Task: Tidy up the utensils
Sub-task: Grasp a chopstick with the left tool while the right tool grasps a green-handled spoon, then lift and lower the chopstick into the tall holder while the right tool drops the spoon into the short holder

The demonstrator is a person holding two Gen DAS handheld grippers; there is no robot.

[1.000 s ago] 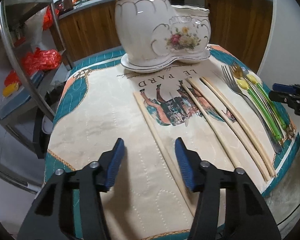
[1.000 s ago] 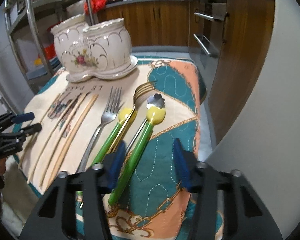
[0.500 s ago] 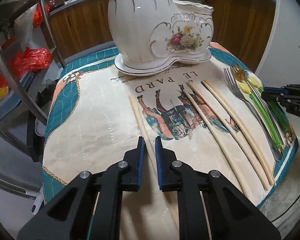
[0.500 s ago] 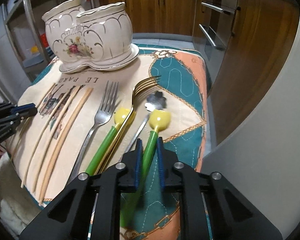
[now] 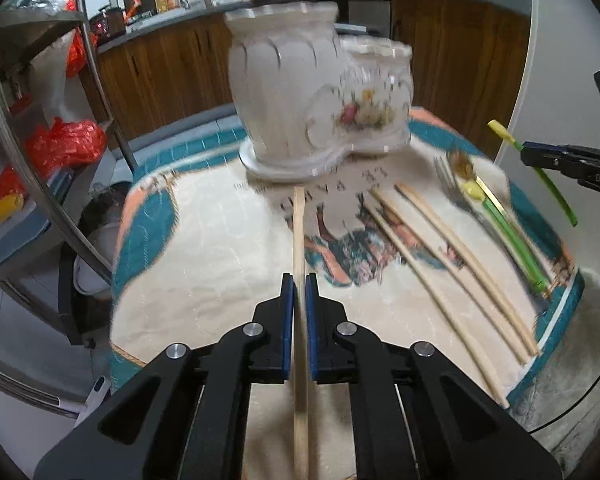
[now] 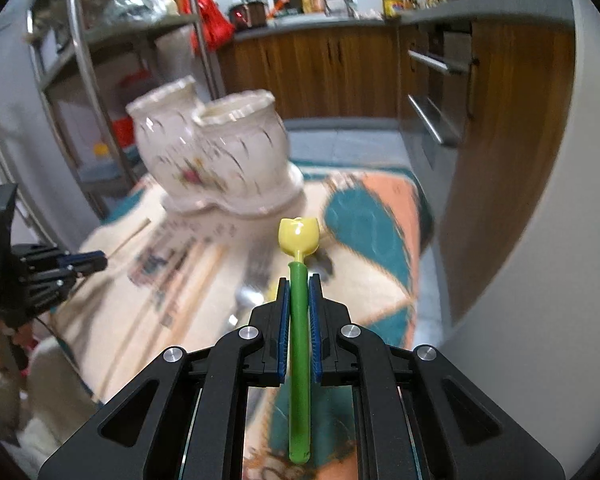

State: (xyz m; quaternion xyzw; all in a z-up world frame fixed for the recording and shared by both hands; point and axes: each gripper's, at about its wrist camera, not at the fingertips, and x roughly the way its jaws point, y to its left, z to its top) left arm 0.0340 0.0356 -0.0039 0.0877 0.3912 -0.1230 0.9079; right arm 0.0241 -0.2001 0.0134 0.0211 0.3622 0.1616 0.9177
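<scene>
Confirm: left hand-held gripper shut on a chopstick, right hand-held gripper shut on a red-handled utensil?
One error: the handle is green, not red. The right wrist view shows the right hand-held gripper shut on the green-handled utensil. The left hand-held gripper is shut on a chopstick.

My left gripper (image 5: pixel 299 280) is clamped on a chopstick (image 5: pixel 299 232), its jaws having just closed. My right gripper (image 6: pixel 299 282) pinches a green-handled utensil (image 6: pixel 299 340), jaws just closed too, both angled downward.
</scene>
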